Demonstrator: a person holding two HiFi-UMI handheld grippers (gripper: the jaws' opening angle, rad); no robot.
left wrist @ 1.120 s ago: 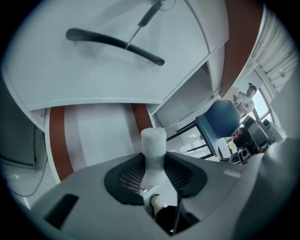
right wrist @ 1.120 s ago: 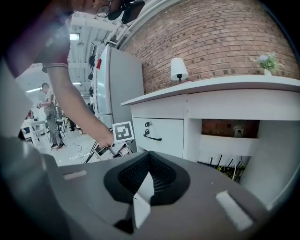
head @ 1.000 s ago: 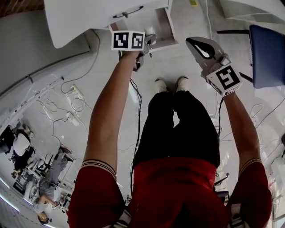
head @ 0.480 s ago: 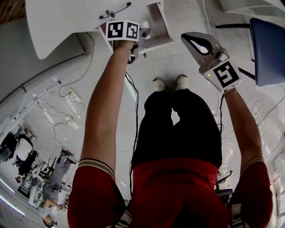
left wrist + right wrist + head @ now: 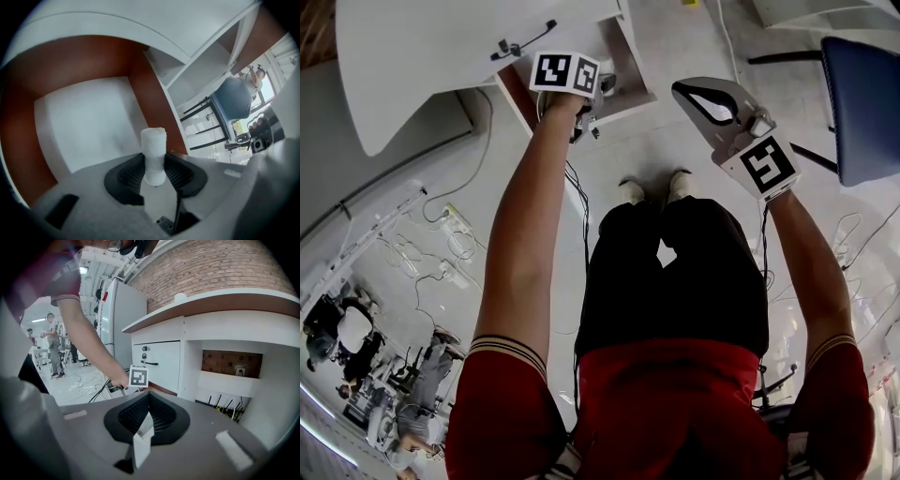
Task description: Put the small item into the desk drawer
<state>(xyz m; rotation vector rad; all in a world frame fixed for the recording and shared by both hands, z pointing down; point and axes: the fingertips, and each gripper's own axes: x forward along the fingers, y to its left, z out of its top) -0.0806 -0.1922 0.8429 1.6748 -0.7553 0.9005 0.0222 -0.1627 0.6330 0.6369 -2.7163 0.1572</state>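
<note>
Firmly pinched in the jaws of the left gripper (image 5: 153, 163), a small white cylinder (image 5: 153, 146) stands upright over the open drawer (image 5: 86, 123) (white floor, red-brown walls). Well apart, the right gripper (image 5: 148, 411) has its jaws pressed together, empty.

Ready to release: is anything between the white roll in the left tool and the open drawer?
Nothing visible: the left tool holds the white roll over the open drawer, whose white floor shows bare.

White roll (image 5: 153, 154), red-brown-walled drawer (image 5: 154, 101), blue chair (image 5: 862, 103)
</note>
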